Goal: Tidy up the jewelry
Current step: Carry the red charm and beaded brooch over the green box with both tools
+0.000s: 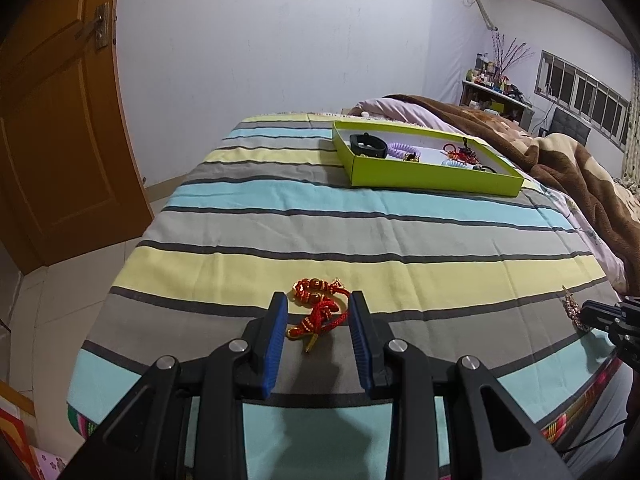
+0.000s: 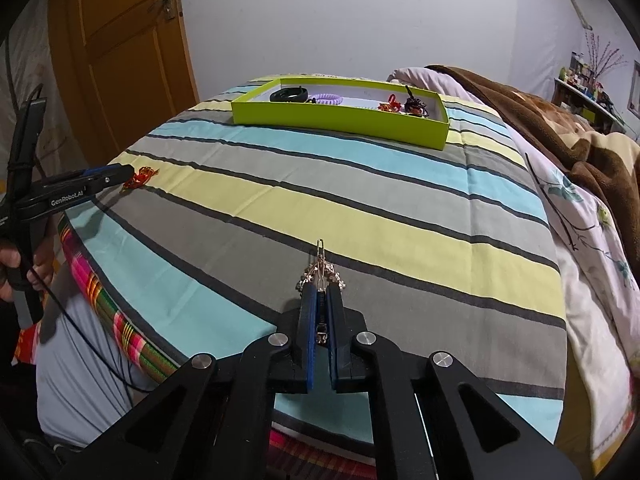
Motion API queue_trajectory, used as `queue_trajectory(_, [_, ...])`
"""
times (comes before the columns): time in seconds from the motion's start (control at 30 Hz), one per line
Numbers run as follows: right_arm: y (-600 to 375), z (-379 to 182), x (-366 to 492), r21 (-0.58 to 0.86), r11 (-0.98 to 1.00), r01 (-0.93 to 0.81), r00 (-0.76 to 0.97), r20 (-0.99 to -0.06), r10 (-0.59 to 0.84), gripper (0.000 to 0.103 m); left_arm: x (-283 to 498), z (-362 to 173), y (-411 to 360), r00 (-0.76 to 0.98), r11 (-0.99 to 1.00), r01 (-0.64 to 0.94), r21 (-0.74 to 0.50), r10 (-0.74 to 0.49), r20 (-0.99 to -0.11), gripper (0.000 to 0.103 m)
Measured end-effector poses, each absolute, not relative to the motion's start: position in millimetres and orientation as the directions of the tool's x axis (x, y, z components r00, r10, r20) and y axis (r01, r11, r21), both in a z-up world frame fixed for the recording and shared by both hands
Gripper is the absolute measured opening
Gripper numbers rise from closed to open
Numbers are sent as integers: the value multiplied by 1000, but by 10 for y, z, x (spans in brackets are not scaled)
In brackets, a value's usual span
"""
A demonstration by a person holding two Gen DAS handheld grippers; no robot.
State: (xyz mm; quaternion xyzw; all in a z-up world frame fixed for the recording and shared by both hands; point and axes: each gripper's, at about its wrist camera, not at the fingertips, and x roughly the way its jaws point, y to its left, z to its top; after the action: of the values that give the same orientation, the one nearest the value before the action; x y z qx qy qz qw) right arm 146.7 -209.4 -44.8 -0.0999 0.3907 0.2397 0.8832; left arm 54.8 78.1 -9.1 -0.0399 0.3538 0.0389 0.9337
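The right gripper (image 2: pixel 320 292) pinches the sparkly hair clip (image 2: pixel 320 270); the left gripper (image 1: pixel 318 308) gapes around the red bracelet (image 1: pixel 316 308); squeeze gently before lifting

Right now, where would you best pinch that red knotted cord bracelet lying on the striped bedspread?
Probably across the bunched cord middle of the red cord bracelet, coming down from above and the near side: it lies flat, and the left gripper already straddles it, open.

Box (image 1: pixel 432 178) on bed (image 1: pixel 360 240), far side. Braided cord charm (image 1: pixel 320 312) near edge, between left gripper (image 1: pixel 318 336) jaws; chain (image 2: pixel 320 274) farther right, in right gripper (image 2: pixel 320 300).
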Motion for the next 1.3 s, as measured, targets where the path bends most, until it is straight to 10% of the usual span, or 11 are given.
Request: queue_trajectory(1.3, [-2096,-286,1618,35,879,-475,615,-701,361,4,646,27,500,764,998,-24,-65,-24,-645,11])
